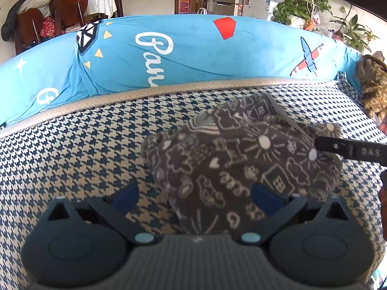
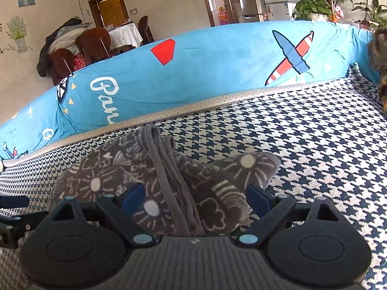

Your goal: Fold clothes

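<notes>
A grey fleece garment [image 1: 241, 159] with white doodle prints lies bunched on the houndstooth sofa seat [image 1: 72, 149]. My left gripper [image 1: 196, 195] is open, its blue pads either side of the garment's near left end. My right gripper [image 2: 193, 198] is open too, its blue pads straddling the garment [image 2: 169, 183] at its grey-trimmed edge. The right gripper's black finger [image 1: 348, 149] shows at the right of the left wrist view, over the cloth. Part of the left gripper [image 2: 14, 215] shows at the left edge of the right wrist view.
A blue printed cover [image 1: 193, 53] drapes the sofa back behind the seat [image 2: 314, 145]. A brown furry animal [image 1: 372, 84] sits at the seat's far right corner. Chairs and a dining table [image 1: 72, 7] stand beyond, with plants [image 1: 304, 4] at the back right.
</notes>
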`<state>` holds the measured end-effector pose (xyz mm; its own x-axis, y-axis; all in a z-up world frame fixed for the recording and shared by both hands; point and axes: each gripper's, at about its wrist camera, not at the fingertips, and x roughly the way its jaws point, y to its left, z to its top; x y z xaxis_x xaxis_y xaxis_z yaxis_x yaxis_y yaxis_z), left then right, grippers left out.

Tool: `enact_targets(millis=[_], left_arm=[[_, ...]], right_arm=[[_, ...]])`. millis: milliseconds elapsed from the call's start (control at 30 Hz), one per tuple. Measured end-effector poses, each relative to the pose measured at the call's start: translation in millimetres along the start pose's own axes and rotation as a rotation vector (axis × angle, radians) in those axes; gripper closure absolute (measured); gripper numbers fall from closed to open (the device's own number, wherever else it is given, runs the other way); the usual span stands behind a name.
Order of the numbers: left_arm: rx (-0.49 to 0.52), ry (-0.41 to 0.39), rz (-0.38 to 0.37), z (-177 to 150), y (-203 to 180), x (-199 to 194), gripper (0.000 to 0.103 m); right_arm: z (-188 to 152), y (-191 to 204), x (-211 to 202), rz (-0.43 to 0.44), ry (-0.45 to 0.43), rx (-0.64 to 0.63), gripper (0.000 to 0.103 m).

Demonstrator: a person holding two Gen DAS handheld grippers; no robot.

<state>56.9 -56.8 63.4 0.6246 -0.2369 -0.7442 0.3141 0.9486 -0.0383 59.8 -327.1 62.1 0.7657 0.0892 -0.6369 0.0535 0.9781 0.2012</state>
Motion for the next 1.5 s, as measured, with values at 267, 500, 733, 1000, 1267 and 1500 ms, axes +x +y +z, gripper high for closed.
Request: enact_targets(millis=[267, 500, 733, 1000, 1267, 1500], left_arm=[[-0.031, 0.029, -0.043, -24.9, 10.3, 13.5, 0.000], [-0.025, 0.037, -0.038, -30.1, 9.9, 18.4, 0.000], [-0.049, 0.050, -0.051, -30.7, 13.4, 21.4, 0.000], [-0.032, 0.035, -0.031, -33.2, 9.6, 19.7, 0.000], [-0.007, 0.019, -0.008, -34.5, 6.1, 17.0, 0.000], [-0.014, 0.024, -0.005, -33.9, 7.0, 16.9, 0.000]], right_arm=[[-8.8, 4.0, 22.2, -0.109, 0.080, -0.057, 0.005], [-12.7, 4.3, 27.8, -0.136, 0.090, -0.075, 0.001], [-13.2, 1.5, 27.9, -0.131, 0.095, -0.043, 0.001], [-15.6, 4.6, 27.4, -0.146, 0.090, -0.036, 0.000], [-16.6, 7.1, 26.7, -0.172, 0.108, 0.006, 0.000], [-13.4, 3.0, 24.4, -0.169, 0.152, 0.086, 0.000]])
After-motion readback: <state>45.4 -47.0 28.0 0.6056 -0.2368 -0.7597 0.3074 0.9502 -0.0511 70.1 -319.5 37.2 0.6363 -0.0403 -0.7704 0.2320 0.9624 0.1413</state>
